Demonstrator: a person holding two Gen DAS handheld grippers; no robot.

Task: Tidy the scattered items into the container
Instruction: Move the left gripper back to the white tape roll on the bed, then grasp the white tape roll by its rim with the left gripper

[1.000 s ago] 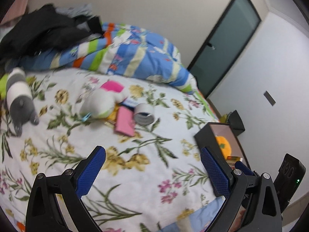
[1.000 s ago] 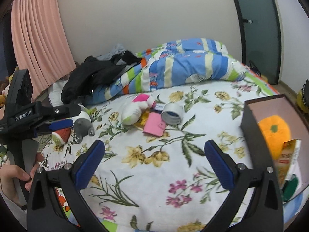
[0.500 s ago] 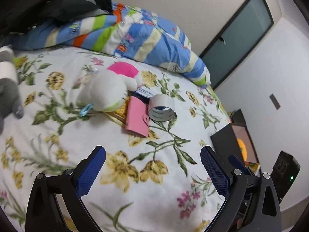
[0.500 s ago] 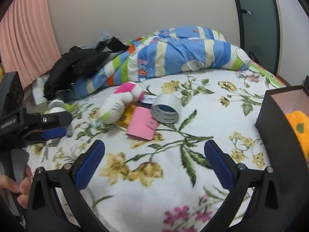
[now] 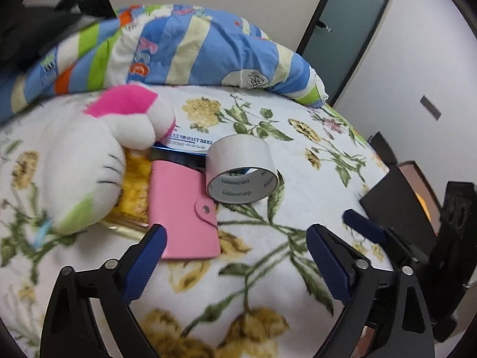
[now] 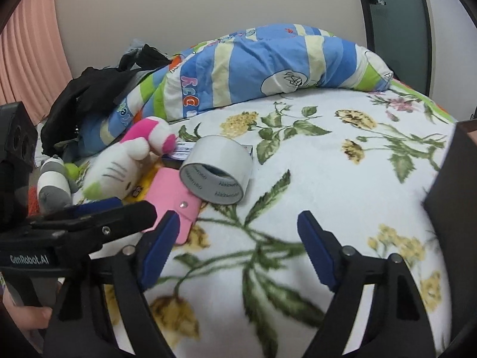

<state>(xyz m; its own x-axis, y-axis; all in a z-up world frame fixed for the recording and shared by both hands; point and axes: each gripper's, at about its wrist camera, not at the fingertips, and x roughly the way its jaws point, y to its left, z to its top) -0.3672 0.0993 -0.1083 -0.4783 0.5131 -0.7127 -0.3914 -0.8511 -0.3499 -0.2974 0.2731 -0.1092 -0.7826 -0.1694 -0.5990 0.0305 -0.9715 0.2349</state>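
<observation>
A pile lies on the floral bedspread: a white cat plush with a pink bow (image 5: 89, 161) (image 6: 119, 170), a pink snap wallet (image 5: 182, 211) (image 6: 173, 197), a grey tape roll (image 5: 241, 168) (image 6: 217, 168), a blue-and-white box (image 5: 187, 144) under them and a yellow packet (image 5: 135, 185). My left gripper (image 5: 235, 265) is open and empty, its left finger just short of the wallet's near edge. My right gripper (image 6: 235, 250) is open and empty, just short of the wallet and the roll. The dark container (image 5: 396, 205) (image 6: 453, 191) stands at the right.
A striped blue quilt (image 6: 253, 68) and black clothes (image 6: 89, 98) lie at the back of the bed. A grey-and-white striped plush (image 6: 53, 185) lies at the left. The left gripper shows in the right wrist view (image 6: 89, 223). A dark door (image 5: 337, 26) stands behind.
Both grippers have moved forward toward the pile, which now looms large. The container has slid toward the right edge of both views. Both grippers stay open.
</observation>
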